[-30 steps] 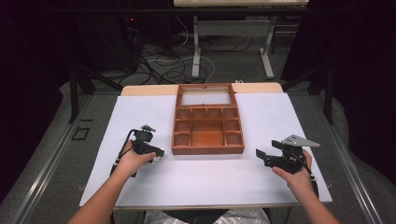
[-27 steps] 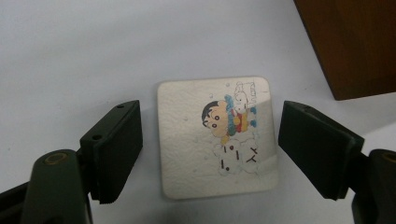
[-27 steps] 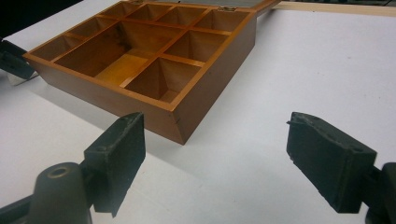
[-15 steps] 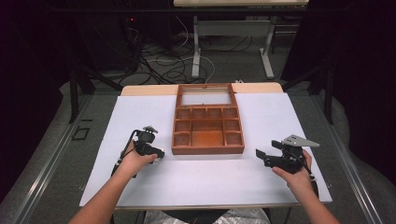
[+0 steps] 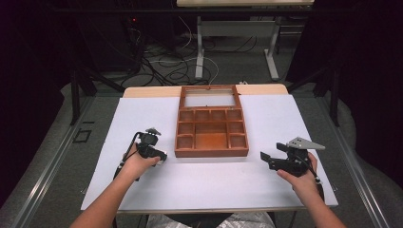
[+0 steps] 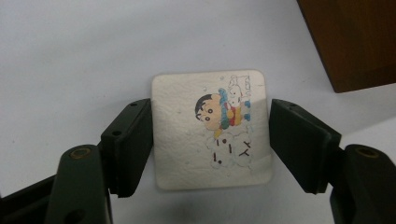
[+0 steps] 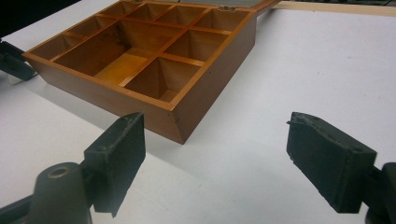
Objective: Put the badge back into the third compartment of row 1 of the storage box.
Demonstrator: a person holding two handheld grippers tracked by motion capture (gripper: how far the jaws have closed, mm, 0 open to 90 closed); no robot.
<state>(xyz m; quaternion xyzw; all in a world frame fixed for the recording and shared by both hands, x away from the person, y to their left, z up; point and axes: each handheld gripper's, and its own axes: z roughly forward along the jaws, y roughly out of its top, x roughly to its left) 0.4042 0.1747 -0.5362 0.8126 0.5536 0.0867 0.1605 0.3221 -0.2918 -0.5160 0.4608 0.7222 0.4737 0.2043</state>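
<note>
Left tongs around cartoon coaster; wooden box opposite

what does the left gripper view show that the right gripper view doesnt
Left gripper view: a square cartoon card lying flat on the white table, gripped at its side edges by the left gripper. Right gripper view: the wooden box's open compartments, and the open right gripper with nothing between its jaws. Both share the white table and that box.
</note>
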